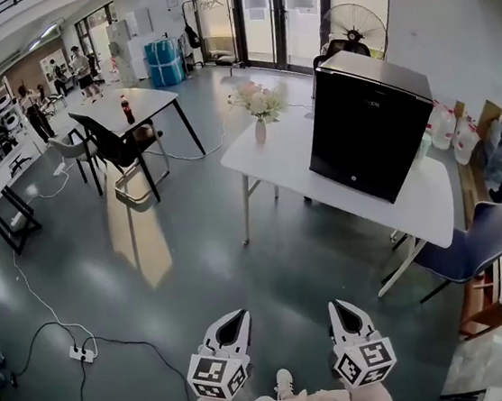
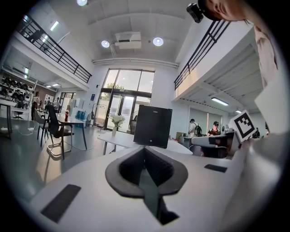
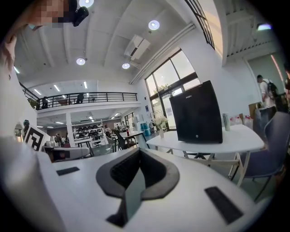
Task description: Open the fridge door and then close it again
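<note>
A black mini fridge [image 1: 370, 130] stands on the white table [image 1: 284, 171] with its door shut. It faces me from a few steps away. It also shows ahead in the left gripper view [image 2: 152, 126] and the right gripper view [image 3: 197, 113]. My left gripper [image 1: 238, 318] and right gripper [image 1: 339, 308] are held low at the bottom of the head view, side by side over the floor and well short of the table. Both point towards the fridge. The left gripper's [image 2: 145, 150] jaws meet at the tip with nothing between them. The right gripper's [image 3: 138, 152] jaws stand the same way.
A vase of flowers [image 1: 258, 105] sits on the table's left end. A blue chair [image 1: 468, 250] stands at its right side, with white bottles [image 1: 449, 128] behind. Further left are a second table with a cola bottle [image 1: 127, 108] and black chairs. A power strip [image 1: 81, 354] and cables lie on the floor.
</note>
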The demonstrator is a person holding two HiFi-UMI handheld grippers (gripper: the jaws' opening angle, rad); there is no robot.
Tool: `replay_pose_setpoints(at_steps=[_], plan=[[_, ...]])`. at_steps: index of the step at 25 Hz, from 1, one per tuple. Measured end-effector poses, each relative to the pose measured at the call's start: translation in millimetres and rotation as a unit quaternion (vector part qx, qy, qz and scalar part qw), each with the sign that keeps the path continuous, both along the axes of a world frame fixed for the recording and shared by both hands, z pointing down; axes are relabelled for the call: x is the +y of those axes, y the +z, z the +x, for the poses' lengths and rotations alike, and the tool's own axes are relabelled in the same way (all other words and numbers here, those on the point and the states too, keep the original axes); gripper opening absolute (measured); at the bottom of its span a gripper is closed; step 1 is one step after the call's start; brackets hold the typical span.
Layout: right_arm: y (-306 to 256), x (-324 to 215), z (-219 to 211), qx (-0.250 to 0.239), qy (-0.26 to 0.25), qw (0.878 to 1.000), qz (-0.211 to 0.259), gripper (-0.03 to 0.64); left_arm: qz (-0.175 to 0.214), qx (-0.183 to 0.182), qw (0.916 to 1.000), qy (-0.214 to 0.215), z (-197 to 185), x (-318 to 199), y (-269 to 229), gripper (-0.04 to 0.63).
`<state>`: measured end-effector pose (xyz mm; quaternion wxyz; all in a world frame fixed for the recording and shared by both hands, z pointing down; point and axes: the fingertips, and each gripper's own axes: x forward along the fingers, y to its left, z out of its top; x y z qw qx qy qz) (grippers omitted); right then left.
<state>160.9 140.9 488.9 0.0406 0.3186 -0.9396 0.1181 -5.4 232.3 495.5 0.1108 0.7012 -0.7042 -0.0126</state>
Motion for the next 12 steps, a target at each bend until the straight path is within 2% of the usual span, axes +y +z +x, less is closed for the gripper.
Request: replay_pose_setpoints(at_steps=[6,12], plan=[[-1.8,-58.5,-17.1,0.001,-0.005,1.0,-0.001,0.011,-0.001,0.0,0.9999,-0.014,-20.5,-50.9,-2.4,0.011],[-7.8,-93.6,-26.3,0.0,-0.012,1.0,0.007,0.011,0.003,-0.007,0.9998,-0.017,-28.5,-84.1,-6.4,0.011]])
